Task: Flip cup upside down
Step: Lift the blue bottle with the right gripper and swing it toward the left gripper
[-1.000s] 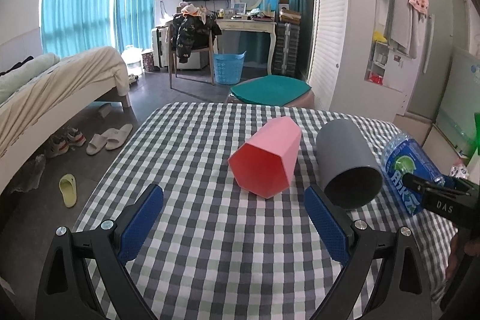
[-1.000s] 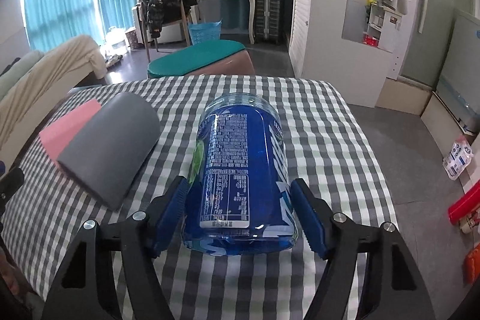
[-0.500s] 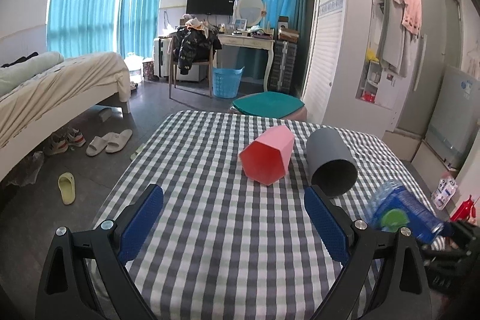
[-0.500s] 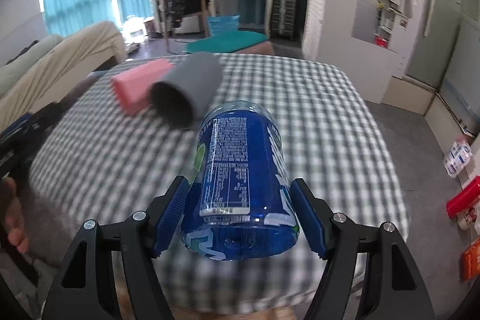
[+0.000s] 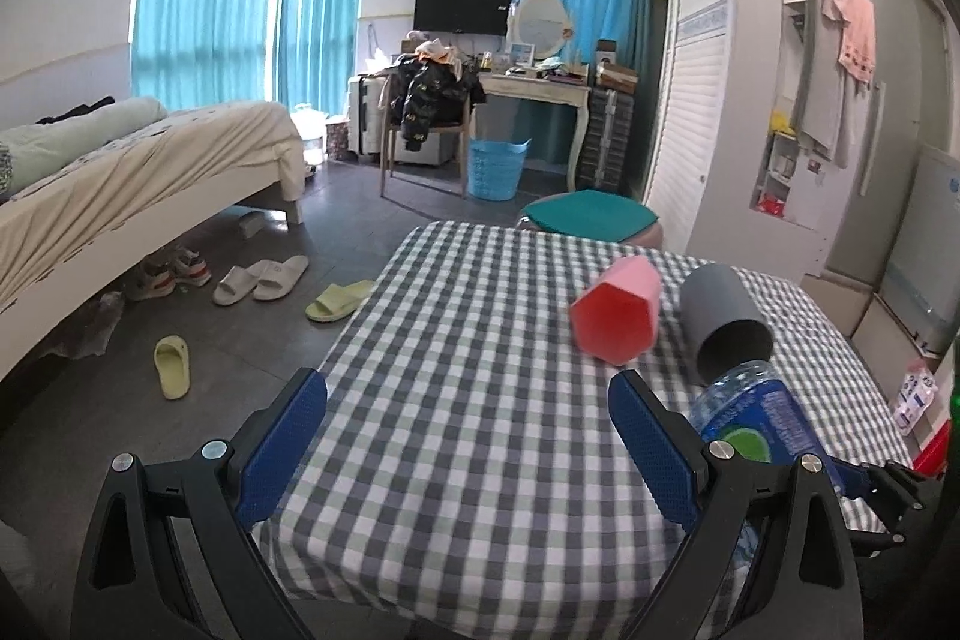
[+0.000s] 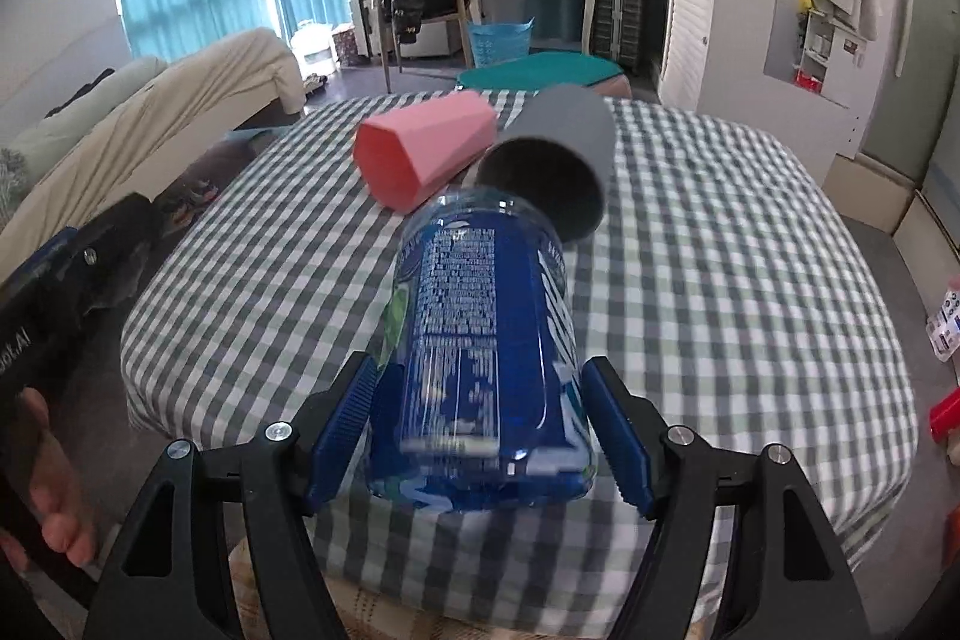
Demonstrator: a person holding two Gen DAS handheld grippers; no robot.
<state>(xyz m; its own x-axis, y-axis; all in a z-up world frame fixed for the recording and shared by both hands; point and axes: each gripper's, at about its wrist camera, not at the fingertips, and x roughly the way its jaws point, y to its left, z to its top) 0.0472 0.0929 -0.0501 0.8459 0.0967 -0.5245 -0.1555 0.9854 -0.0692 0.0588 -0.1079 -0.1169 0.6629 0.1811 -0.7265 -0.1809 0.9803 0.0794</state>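
checked cloth (image 5: pixel 480 400) in grey, green and white covers the table in a bedroom with teal curtains (image 5: pixel 204 4), a bed (image 5: pixel 120 172) and slippers (image 5: pixel 264 277) on the dark floor. pink cup (image 5: pixel 618 310) and grey cup (image 5: pixel 723 322) lie on their sides, side by side. left gripper (image 5: pixel 468 442) is spread wide, holding nothing. right gripper (image 6: pixel 480 436) pinches a blue bottle (image 6: pixel 486 352) above the table's near edge.

Matt pink cup (image 5: pixel 618 316), matt grey cup (image 5: pixel 723 325), glossy clear-plastic bottle (image 6: pixel 486 358), woven checked tablecloth (image 5: pixel 480 430).
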